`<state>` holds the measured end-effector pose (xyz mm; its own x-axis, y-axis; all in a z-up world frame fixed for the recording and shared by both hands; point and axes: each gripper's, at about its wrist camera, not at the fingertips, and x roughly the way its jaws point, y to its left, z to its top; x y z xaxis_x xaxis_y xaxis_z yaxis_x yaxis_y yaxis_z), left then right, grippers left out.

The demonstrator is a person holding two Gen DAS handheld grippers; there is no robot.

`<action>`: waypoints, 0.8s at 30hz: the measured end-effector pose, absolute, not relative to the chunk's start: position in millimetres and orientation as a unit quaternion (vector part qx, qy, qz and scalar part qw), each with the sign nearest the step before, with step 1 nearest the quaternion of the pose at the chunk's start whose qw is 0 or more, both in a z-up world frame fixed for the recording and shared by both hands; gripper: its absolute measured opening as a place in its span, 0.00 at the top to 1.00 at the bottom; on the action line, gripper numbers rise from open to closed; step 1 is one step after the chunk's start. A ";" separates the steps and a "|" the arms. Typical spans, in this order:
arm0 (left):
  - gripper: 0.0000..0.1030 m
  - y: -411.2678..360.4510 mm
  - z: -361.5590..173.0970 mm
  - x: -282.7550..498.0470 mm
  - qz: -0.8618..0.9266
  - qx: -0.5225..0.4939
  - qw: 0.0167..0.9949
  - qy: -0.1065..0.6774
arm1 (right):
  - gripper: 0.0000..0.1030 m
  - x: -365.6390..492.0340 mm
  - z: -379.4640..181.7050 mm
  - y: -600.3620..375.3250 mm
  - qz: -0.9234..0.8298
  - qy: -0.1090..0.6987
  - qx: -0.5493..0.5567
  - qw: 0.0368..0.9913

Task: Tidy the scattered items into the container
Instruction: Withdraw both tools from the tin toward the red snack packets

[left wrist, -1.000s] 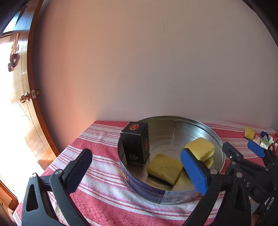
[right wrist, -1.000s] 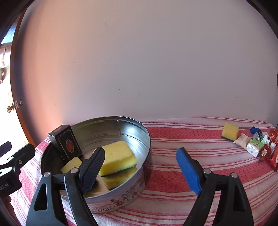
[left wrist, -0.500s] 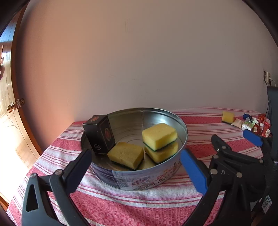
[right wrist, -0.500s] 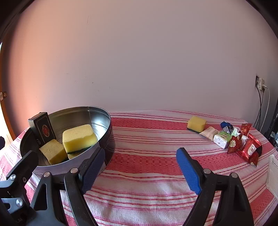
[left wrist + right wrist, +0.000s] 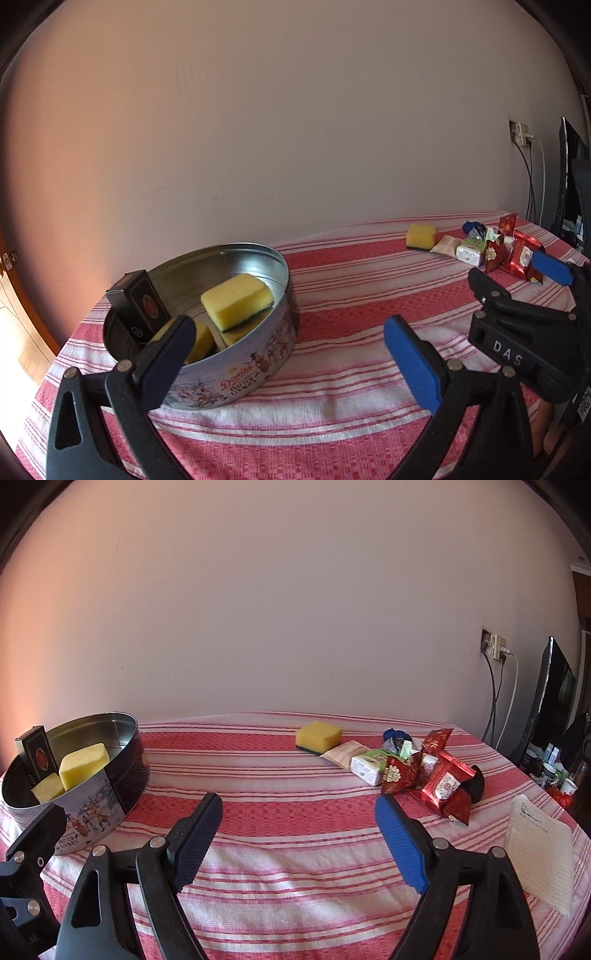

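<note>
Left wrist view: the left gripper (image 5: 286, 345) stands wide with nothing between its pads, above the striped cloth (image 5: 351, 295). The tin (image 5: 236, 373) sits at 9 o'clock from the gap, just behind the left pad. Inside it a black box (image 5: 138, 312) stands tilted against the 9 o'clock wall, one sponge (image 5: 236, 299) lies on top of others, and another sponge shows partly behind the pad. At 1 o'clock, well apart from the tin, a loose sponge (image 5: 420, 236) lies by the wall with a heap of packets (image 5: 495, 249) just beside it at its 3 o'clock. The right gripper (image 5: 517, 280) comes in from 3 o'clock, one blue pad near the packets

Right wrist view: the right gripper (image 5: 299, 840) is also wide and empty, over bare cloth (image 5: 295, 786). The tin (image 5: 96, 812) is at 9 o'clock, holding the black box (image 5: 37, 755) and two visible sponges (image 5: 83, 762). The loose sponge (image 5: 318, 735) lies at 12 o'clock, the packets (image 5: 417, 771) at 1 o'clock touching one another, and a lined paper (image 5: 539, 849) at 3 o'clock near the cloth's edge. Part of the left gripper (image 5: 31, 845) shows at 8 o'clock, in front of the tin
</note>
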<state>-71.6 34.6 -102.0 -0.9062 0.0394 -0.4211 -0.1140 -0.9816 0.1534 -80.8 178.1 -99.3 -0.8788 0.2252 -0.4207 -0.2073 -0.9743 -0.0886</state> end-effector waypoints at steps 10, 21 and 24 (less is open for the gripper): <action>0.00 118.4 -99.9 -83.8 0.966 -0.207 0.108 0.107 | 0.16 -67.9 -98.7 260.2 0.960 -0.020 -0.219 0.173; 0.00 222.7 -100.3 -127.0 0.945 -0.212 0.203 0.141 | 0.16 -74.9 -91.7 347.3 0.952 0.004 -0.219 0.215; 0.00 248.9 -102.6 -145.3 0.940 -0.215 0.215 0.157 | 0.16 -77.7 -90.5 364.8 0.949 0.011 -0.212 0.231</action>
